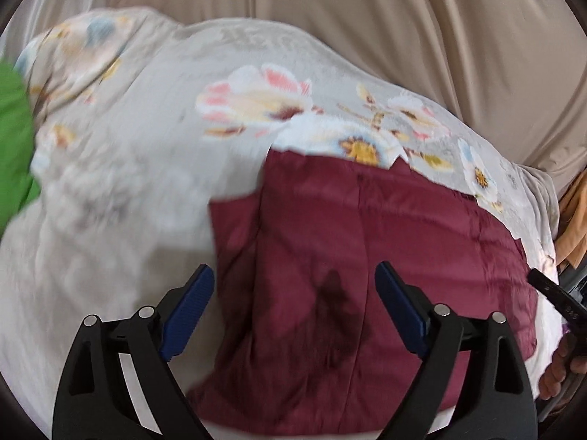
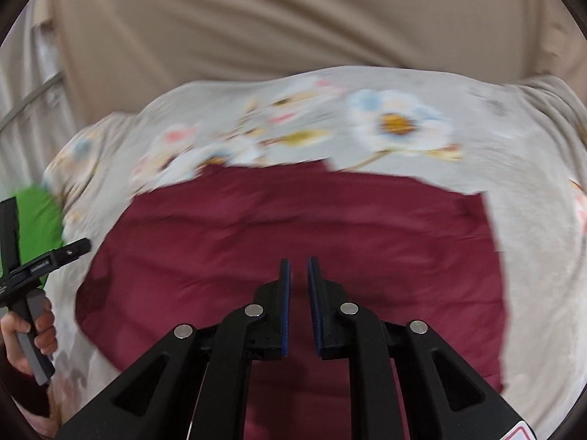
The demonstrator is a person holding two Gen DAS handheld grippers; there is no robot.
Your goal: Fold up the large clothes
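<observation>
A maroon garment [image 1: 367, 256] lies folded flat on a floral grey bedsheet [image 1: 146, 139]; it also shows in the right wrist view [image 2: 293, 220]. My left gripper [image 1: 293, 278] is open and empty above the garment's left part. My right gripper [image 2: 299, 267] hovers over the garment's middle with its blue pads nearly together and nothing between them. The other gripper's body shows at the edge of each view, held in a hand [image 2: 33, 330].
A green cloth [image 1: 14, 139] lies at the left on the bedsheet [image 2: 532, 256], also seen in the right wrist view [image 2: 36, 216]. A beige curtain [image 1: 367, 18] hangs behind the bed. An orange cloth [image 1: 576, 220] is at the far right.
</observation>
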